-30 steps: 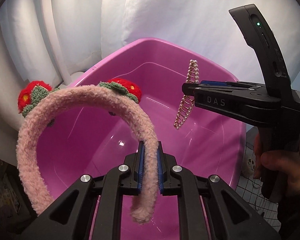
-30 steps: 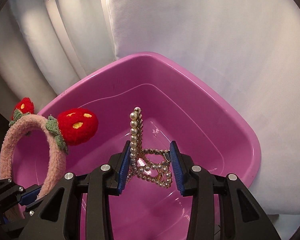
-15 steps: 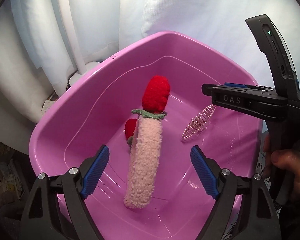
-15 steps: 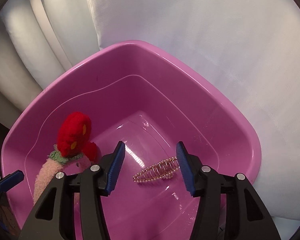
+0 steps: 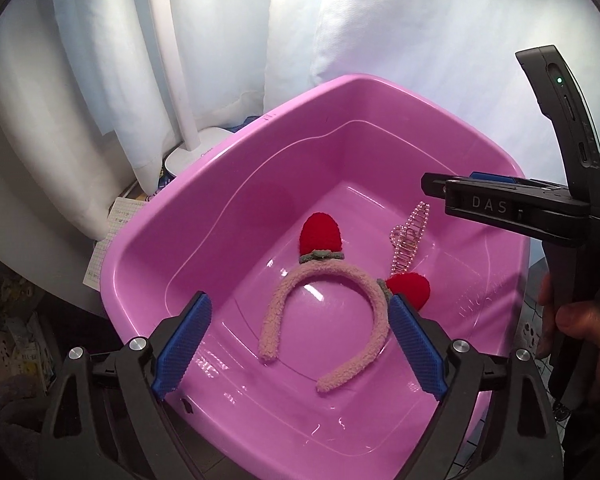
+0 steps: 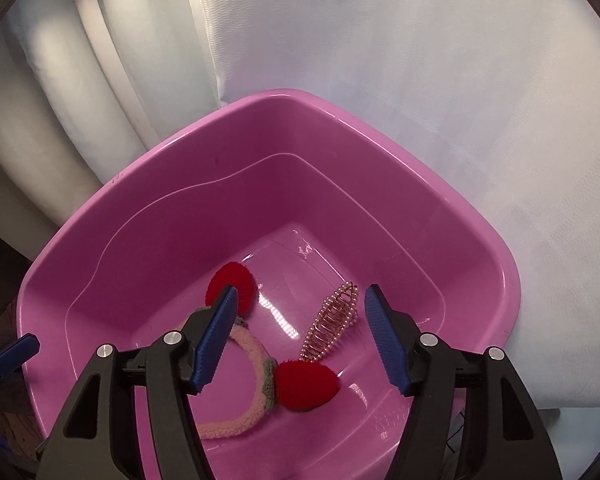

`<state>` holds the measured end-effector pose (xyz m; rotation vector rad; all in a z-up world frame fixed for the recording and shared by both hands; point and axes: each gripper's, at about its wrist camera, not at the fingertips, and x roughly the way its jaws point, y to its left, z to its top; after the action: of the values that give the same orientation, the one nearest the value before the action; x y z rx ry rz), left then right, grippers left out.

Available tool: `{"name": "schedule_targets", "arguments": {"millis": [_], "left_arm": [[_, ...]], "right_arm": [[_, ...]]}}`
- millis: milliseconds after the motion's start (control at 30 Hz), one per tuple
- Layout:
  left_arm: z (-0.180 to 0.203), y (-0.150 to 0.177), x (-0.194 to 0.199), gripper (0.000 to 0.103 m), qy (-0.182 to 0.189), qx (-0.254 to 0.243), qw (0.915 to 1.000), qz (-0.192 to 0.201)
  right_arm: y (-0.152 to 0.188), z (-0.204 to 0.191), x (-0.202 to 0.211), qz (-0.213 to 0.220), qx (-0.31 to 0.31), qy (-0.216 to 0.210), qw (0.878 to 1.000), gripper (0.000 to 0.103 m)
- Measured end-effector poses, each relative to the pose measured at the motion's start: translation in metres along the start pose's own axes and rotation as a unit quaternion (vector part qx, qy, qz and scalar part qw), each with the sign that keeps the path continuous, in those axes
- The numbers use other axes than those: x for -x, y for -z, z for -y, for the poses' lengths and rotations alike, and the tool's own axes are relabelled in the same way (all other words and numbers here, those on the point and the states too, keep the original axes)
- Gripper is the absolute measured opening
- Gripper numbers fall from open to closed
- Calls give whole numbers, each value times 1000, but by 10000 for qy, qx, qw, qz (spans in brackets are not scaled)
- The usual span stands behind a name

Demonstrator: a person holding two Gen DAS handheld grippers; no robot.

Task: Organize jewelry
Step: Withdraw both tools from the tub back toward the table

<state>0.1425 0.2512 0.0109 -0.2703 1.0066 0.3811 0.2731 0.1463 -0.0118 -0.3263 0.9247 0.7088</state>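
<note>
Left wrist view: left gripper [image 5: 296, 346] is spread wide, jaws have just been opening, nothing pinched between the blue pads [image 5: 182, 344]; it hangs above the near side of the pink tub [image 5: 148, 248]. The fuzzy pink headband [image 5: 324, 312] lies flat on the tub floor, arch toward the far wall, both ends pointing at the camera, with one red knit strawberry [image 5: 321, 234] at the top of the arch and a second [image 5: 409, 287] on its right side, just behind the right pad. The pearl hair clip [image 5: 409, 240] lies on the floor right of the headband, close to the second strawberry. The right gripper [image 5: 500, 206] comes in from the right, side-on, so its gap is not readable here; a hand [image 5: 580, 336] holds its grip. White curtain [image 5: 100, 80] behind the tub, a white lamp base [image 5: 196, 154] at the tub's far-left corner. Right wrist view: right gripper [image 6: 298, 338] is partly spread, jaws have just been opening, pads clear of everything. Below them the pearl hair clip [image 6: 332, 322] rests on the tub [image 6: 480, 256] floor, tilted diagonally, its low end near a strawberry [image 6: 306, 386]. The headband [image 6: 244, 400] curves left of it, partly hidden by the left finger. A white cloth [image 6: 420, 80] backs the tub.
</note>
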Motion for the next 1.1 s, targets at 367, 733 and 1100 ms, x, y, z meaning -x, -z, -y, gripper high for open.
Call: {"name": "schedule_targets", "arguments": {"millis": [367, 733, 1100], "left_arm": [[-11, 10, 30, 92, -74, 48, 9995, 306], [-17, 28, 68, 96, -53, -94, 9975, 694], [28, 60, 102, 97, 227, -605, 9932, 971]], "right_arm": [[21, -6, 57, 434, -221, -96, 9988, 67], [71, -16, 112, 972, -590, -194, 9933, 72], [164, 19, 173, 1415, -1104, 18, 9838, 74]]}}
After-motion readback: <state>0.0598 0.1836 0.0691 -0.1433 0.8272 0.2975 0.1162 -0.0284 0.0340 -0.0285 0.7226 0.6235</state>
